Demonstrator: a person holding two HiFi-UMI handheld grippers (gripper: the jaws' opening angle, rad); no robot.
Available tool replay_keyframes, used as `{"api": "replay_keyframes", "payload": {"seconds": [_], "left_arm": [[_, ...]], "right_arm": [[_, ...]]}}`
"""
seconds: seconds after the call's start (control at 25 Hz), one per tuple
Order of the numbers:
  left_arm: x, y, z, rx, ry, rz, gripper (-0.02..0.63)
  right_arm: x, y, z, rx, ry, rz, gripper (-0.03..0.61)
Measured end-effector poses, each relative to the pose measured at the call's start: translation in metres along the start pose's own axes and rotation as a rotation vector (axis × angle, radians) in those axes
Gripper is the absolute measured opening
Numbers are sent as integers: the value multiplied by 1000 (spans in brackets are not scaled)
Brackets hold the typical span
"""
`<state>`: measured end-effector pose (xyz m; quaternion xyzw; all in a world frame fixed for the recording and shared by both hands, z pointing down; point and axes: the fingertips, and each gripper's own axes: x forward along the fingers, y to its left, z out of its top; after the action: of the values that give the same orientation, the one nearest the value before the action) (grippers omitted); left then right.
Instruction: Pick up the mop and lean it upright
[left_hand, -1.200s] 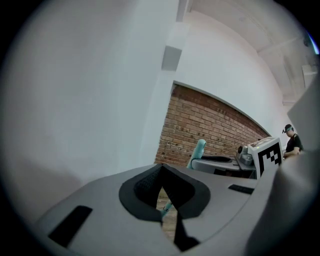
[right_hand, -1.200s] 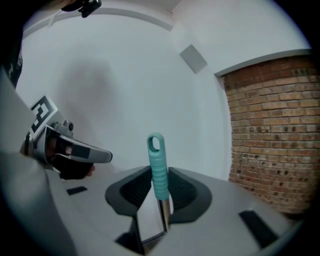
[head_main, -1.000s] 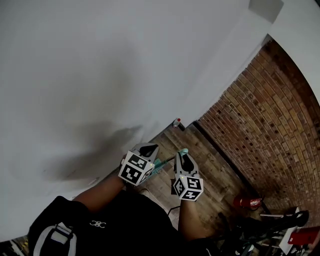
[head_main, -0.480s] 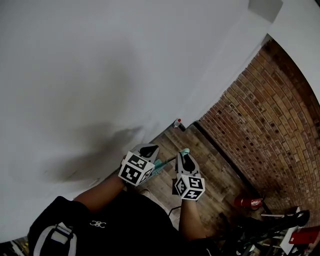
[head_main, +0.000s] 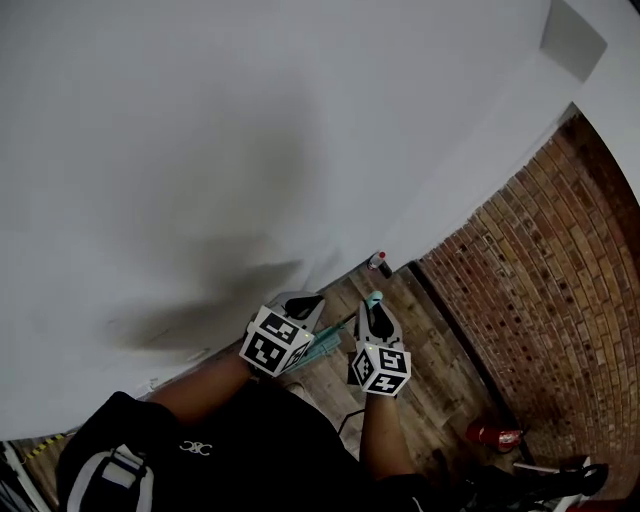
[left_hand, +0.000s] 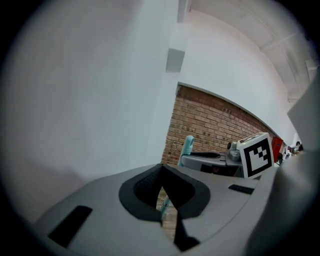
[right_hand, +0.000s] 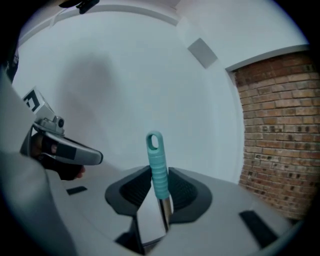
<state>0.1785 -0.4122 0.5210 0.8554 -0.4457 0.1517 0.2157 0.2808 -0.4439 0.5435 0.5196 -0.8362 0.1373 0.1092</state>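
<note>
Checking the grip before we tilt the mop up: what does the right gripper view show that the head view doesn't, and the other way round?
Only the right gripper view: the ribs and hanging loop on the mop handle, the metal shaft below, and the right gripper with its pads closed on the handle. Only the head view: the wooden floor, a red object lying on it, the person's dark shirt. Both: the handle's teal end, the left gripper, the white wall, the brick wall.
</note>
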Motion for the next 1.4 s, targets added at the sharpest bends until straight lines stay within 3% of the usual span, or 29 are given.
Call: {"api": "replay_keyframes", "payload": {"seconds": [0.36,0.8,1.12,1.4], "left_arm": [[-42,40,-13,-61,-19,116,-5],[-82,77,-25,-118,-35,225,-5],[-90,88,-30,-129,-45,234,-5],[-84,81,-26,-115,-52,192,-5]], "right_arm": [[65,63,1,-65,40,152,118],[142,114,2,-129,132,231,117],[146,128,-3,-135,158,263,120],[120,126,13,-119,44,270,158]]}}
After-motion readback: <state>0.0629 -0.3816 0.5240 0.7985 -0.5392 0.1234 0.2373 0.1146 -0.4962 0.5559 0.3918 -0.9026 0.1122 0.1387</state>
